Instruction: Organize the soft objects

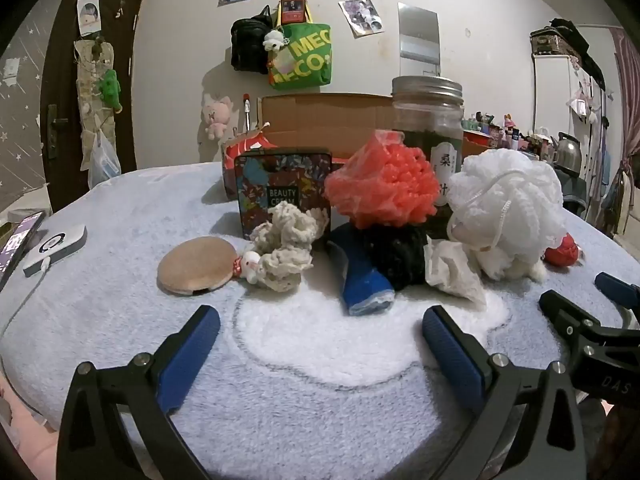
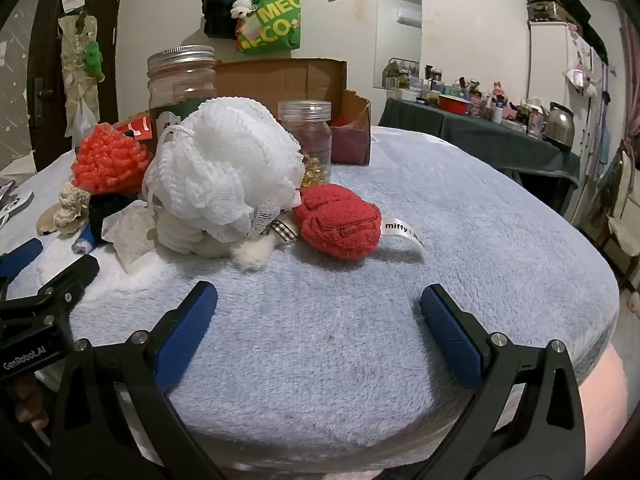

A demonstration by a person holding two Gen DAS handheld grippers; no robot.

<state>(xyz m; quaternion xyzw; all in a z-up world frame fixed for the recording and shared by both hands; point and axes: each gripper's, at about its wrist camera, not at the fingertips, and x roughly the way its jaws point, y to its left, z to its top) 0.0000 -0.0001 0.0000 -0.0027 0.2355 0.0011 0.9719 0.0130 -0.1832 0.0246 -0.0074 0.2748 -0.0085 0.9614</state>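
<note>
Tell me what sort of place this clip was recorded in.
Most likely a lived-in bedroom or dorm room: a fleecy blue blanket covers the work surface, bags hang on the wall, and a cluttered side table holds bottles and a kettle.

Lived-in home bedroom, not a lab: the work surface is a fluffy pale-blue blanket laid like bedding, its far edge meeting a plain white wall with a green tote bag, a black bag, taped-up photos and a pink plush toy. Dark wooden door with a hanging organiser past the blanket's left edge; beyond its right edge a side table under a dark cloth, crowded with bottles and a steel kettle, next to a pink curtain.
</note>
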